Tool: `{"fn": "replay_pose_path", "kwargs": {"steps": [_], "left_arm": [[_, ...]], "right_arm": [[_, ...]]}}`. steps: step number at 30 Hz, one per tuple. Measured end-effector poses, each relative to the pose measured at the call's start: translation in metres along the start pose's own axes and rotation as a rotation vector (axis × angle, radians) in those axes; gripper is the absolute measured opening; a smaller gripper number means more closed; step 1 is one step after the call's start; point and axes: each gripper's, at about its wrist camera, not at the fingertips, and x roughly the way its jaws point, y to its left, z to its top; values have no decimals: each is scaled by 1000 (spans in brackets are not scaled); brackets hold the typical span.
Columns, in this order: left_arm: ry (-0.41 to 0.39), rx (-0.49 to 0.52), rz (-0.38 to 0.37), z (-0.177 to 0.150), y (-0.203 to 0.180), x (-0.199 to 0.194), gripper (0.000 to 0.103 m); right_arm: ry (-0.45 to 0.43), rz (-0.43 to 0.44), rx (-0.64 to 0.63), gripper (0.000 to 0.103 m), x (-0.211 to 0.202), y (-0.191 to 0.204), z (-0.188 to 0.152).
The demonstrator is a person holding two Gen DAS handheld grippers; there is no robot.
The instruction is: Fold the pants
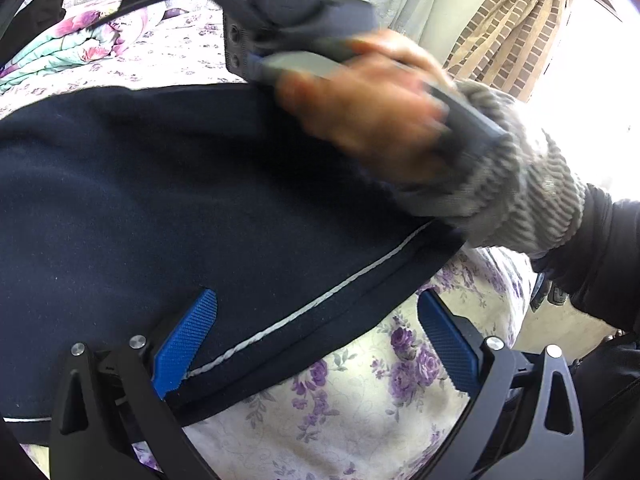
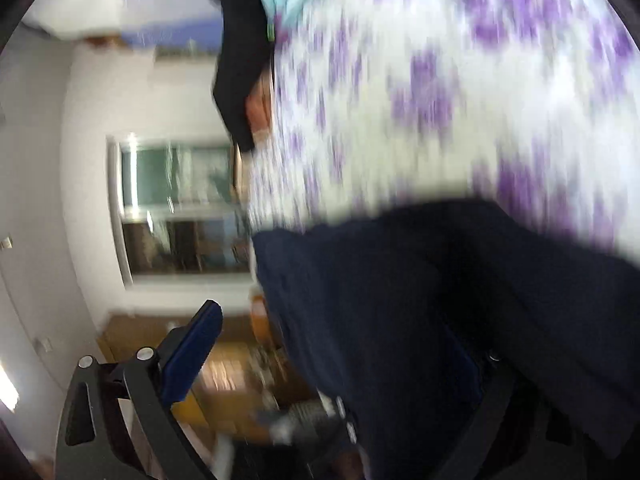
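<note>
Navy pants (image 1: 168,184) with a thin white side stripe (image 1: 320,300) lie spread on a bedsheet printed with purple flowers (image 1: 360,392). My left gripper (image 1: 316,344) is open wide above the pants' near edge, one blue pad (image 1: 188,344) over the cloth and the other over the sheet. A person's hand (image 1: 360,108) in a grey knit cuff holds the blurred right gripper over the far side of the pants. In the tilted, blurred right wrist view the pants (image 2: 440,300) drape over one finger and hide it. The right gripper (image 2: 340,360) stands open, and its other pad (image 2: 192,356) is bare.
A folded pastel quilt (image 1: 60,52) and a dark garment (image 1: 36,12) lie at the far end of the bed. Brick-patterned curtains (image 1: 512,40) hang by a bright window on the right. The bed's edge drops off at the right. A window (image 2: 180,208) shows past the bed.
</note>
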Motion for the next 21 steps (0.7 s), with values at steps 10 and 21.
{"fn": "replay_pose_path", "kwargs": {"steps": [10,21], "left_arm": [[-2,-21,-4,3,3,-1,98],[-43,-159,8,14,30,-48,98]], "right_arm": [[-64,-14,-45,99,-24,2,42],[-169,-17,-60,98,-116,8,41]]}}
